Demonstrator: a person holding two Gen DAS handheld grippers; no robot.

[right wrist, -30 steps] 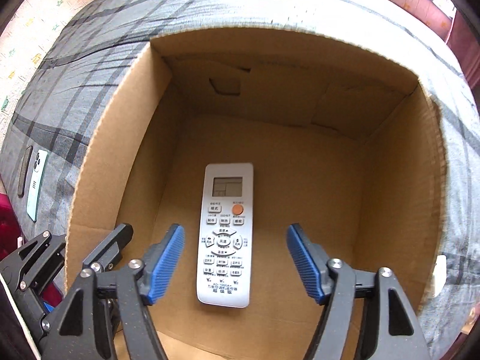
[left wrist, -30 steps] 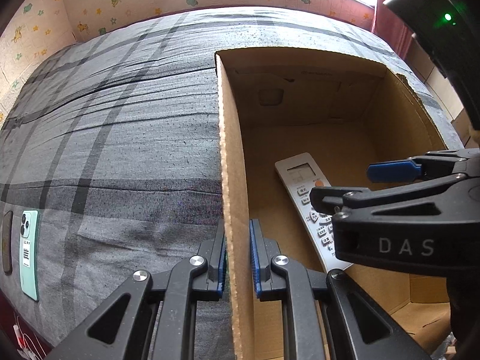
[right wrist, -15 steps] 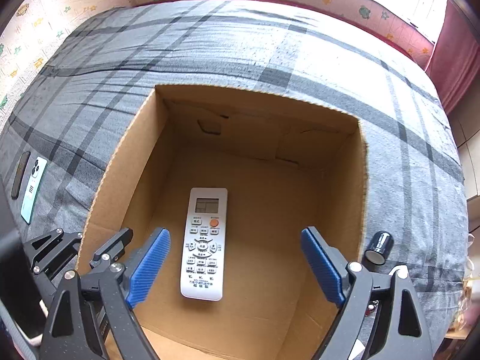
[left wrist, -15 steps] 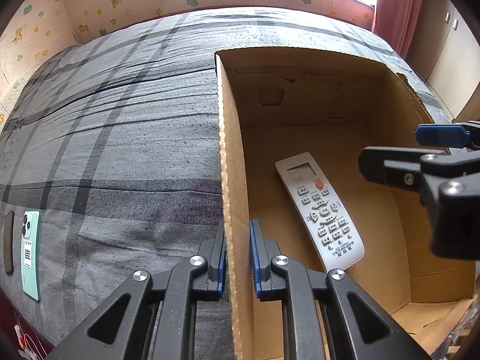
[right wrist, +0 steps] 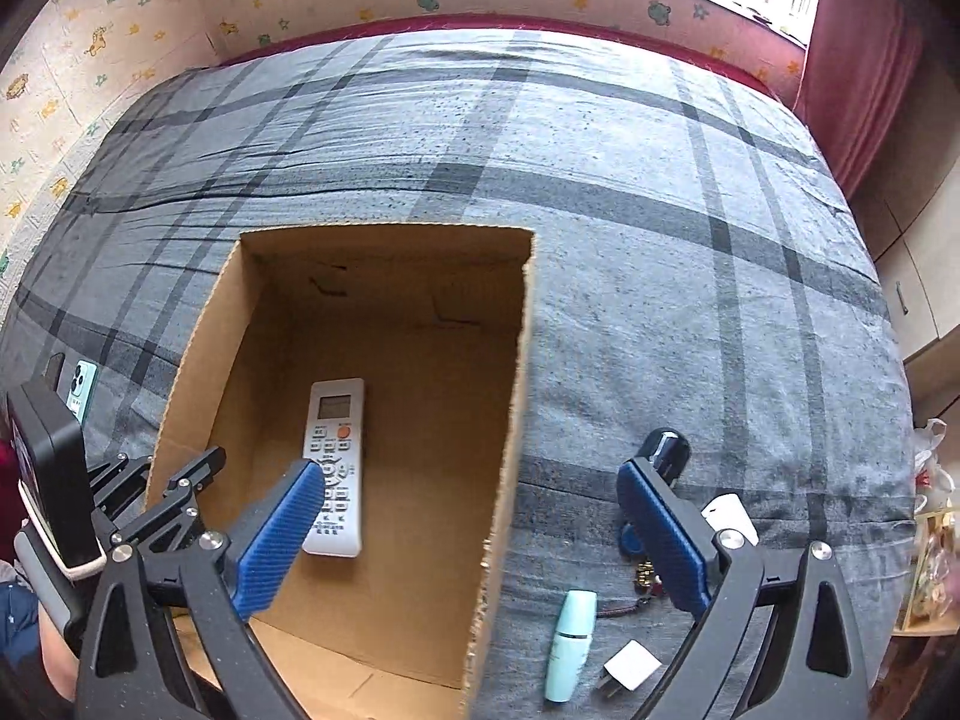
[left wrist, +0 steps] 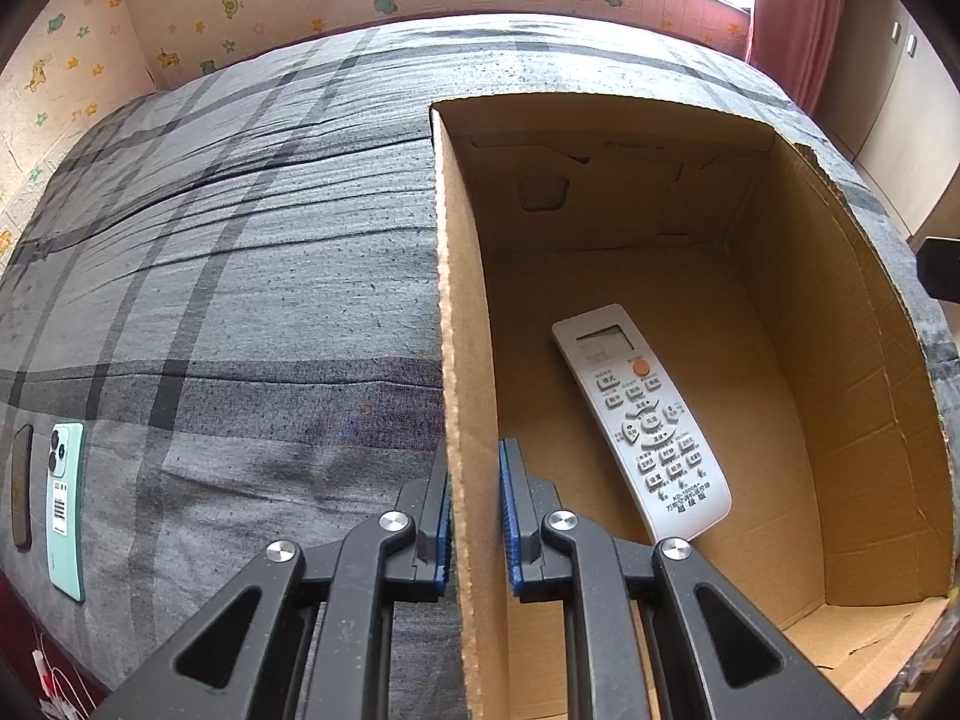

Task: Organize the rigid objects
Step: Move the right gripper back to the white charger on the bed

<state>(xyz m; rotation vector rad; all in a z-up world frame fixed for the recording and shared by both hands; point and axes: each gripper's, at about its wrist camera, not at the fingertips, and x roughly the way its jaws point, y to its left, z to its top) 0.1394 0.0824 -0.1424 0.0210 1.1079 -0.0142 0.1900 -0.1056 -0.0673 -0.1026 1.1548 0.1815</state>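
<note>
An open cardboard box [left wrist: 462, 312] [right wrist: 519, 396] stands on a grey plaid bed. A white remote control [left wrist: 642, 420] [right wrist: 336, 462] lies face up on the box floor. My left gripper [left wrist: 474, 516] is shut on the box's left wall near its front corner; it shows in the right wrist view [right wrist: 174, 498]. My right gripper [right wrist: 474, 540] is open and empty, raised above the box's right wall. To the right of the box lie a mint tube [right wrist: 570, 642], a white plug [right wrist: 627, 669], a dark cylinder [right wrist: 663, 447], a white item [right wrist: 729, 516] and a small keychain [right wrist: 645, 576].
A mint-green phone [left wrist: 63, 504] [right wrist: 81, 384] and a dark phone [left wrist: 23, 486] lie on the bed at the left edge. The bed cover [right wrist: 660, 210] stretches far behind the box. Walls and a red curtain [right wrist: 858, 60] stand beyond.
My right gripper has risen out of the box and moved back and right, leaving the remote on the box floor. The left gripper has stayed clamped on the box wall.
</note>
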